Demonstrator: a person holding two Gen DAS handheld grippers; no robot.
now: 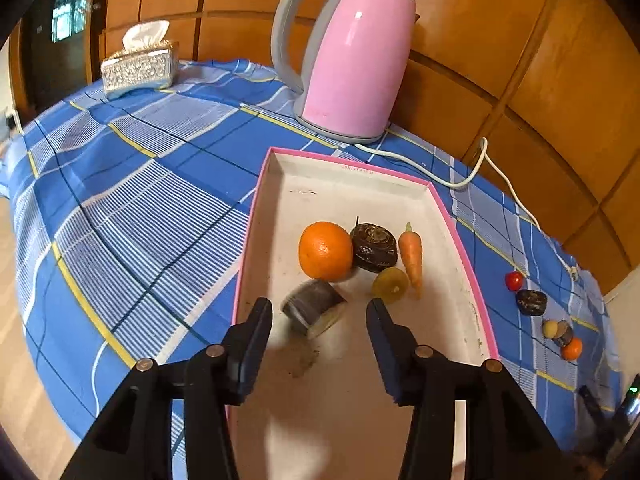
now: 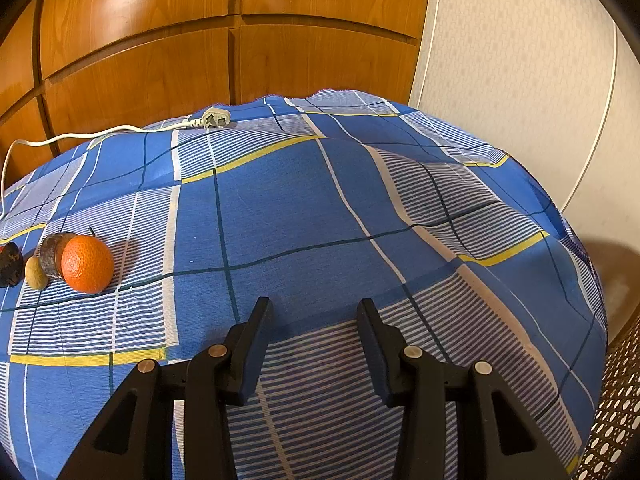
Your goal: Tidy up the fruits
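Wood panelling backs our blue checked desk [image 1: 132,184]. Our left gripper [image 1: 319,312], fingers parted and empty, hovers over the pink-rimmed tray [image 1: 472,272], where a carrot [image 1: 413,258] points lengthwise toward us beside an orange [image 1: 325,251]. Our right gripper [image 2: 315,312] hangs apart, empty, over open cloth.

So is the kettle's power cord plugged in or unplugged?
Unplugged. The plug lies loose on the tablecloth near the far edge, its white cord trailing away leftward along the table.

blue checked tablecloth [image 1: 132,184] carries pink kettle [image 1: 352,60], tissue box [image 1: 138,68], pink-rimmed tray [image 1: 256,216], loose fruits [image 1: 532,302].
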